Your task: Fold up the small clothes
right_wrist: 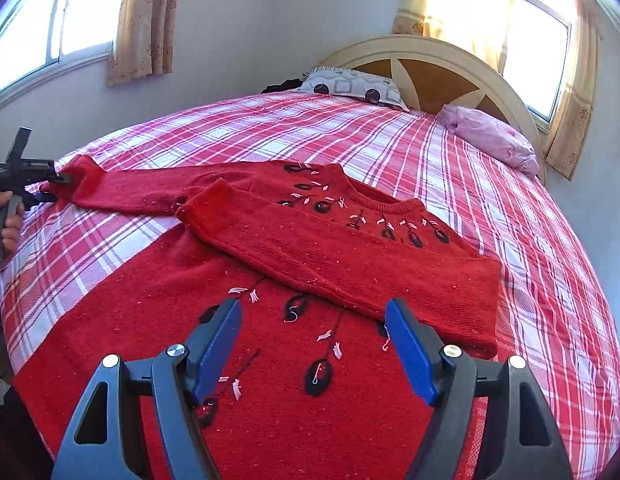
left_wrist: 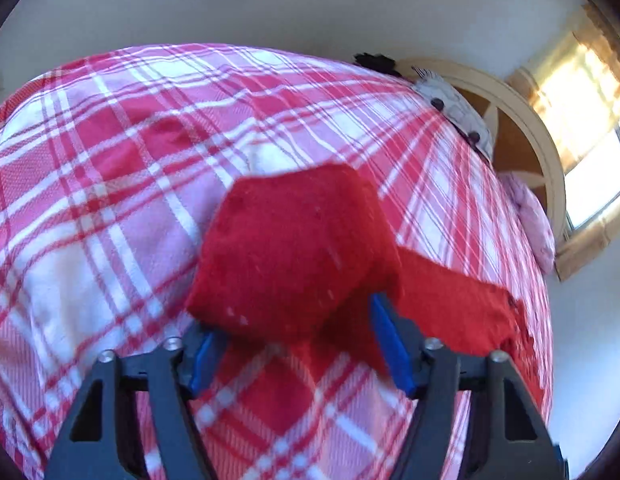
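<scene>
A red knit sweater [right_wrist: 269, 344] with black and white embroidery lies front up on the plaid bed. Its right sleeve [right_wrist: 342, 264] is folded across the chest. Its left sleeve [right_wrist: 149, 192] stretches out to the left. My left gripper [right_wrist: 49, 188] is at that sleeve's cuff [right_wrist: 83, 180]. In the left wrist view the cuff [left_wrist: 289, 252] covers the fingertips of the left gripper [left_wrist: 293, 344], whose jaws stand wide apart. My right gripper [right_wrist: 314, 340] is open and empty, just above the sweater's belly.
The bed has a red, pink and white plaid cover [right_wrist: 470, 168]. A patterned pillow [right_wrist: 350, 86] and a pink bundle [right_wrist: 494, 136] lie by the curved headboard [right_wrist: 430, 64]. Windows with curtains [right_wrist: 143, 20] are behind. A hand [right_wrist: 9, 216] holds the left gripper.
</scene>
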`<control>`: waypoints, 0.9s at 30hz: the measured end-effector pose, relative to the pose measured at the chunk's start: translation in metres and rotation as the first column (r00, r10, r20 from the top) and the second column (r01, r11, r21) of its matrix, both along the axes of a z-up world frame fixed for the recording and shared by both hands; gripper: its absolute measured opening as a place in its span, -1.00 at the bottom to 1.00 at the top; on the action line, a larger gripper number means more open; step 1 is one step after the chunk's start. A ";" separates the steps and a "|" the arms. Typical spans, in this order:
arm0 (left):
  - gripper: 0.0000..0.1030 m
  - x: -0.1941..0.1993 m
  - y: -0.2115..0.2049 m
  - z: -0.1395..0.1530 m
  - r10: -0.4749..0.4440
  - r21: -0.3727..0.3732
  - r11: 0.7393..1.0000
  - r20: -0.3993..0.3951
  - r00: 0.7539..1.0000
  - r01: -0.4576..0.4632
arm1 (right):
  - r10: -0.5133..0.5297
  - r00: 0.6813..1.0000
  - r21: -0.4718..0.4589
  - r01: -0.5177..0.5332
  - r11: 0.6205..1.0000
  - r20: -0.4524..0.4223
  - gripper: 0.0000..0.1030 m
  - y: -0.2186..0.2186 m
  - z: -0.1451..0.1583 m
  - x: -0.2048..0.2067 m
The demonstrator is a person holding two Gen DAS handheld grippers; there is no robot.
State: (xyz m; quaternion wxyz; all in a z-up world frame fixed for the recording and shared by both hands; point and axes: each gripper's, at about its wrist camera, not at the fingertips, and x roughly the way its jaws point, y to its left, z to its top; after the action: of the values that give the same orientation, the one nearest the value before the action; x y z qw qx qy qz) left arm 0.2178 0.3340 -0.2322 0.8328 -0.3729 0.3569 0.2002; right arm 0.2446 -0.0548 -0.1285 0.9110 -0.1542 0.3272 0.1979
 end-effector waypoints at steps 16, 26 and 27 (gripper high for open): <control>-0.91 0.011 -0.034 0.075 -0.084 0.068 0.995 0.158 0.984 0.074 | -0.028 0.999 0.046 0.030 0.998 -0.034 0.45 -0.009 -0.011 -0.005; -0.91 0.071 -0.128 0.152 -0.268 0.107 0.963 0.319 0.909 0.247 | -0.087 0.996 0.088 0.089 0.992 -0.029 0.45 -0.043 -0.004 -0.020; -0.91 0.079 -0.140 0.157 -0.295 0.131 0.955 0.322 0.900 0.266 | -0.092 0.995 0.093 0.094 0.991 -0.026 0.45 -0.047 -0.003 -0.022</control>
State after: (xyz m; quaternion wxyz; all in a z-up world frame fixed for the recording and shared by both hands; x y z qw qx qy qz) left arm 0.2970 0.1939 -0.0753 0.9166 -0.3110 0.2498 0.0261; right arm 0.2228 -0.1021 -0.1317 0.9219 -0.0935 0.3343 0.1718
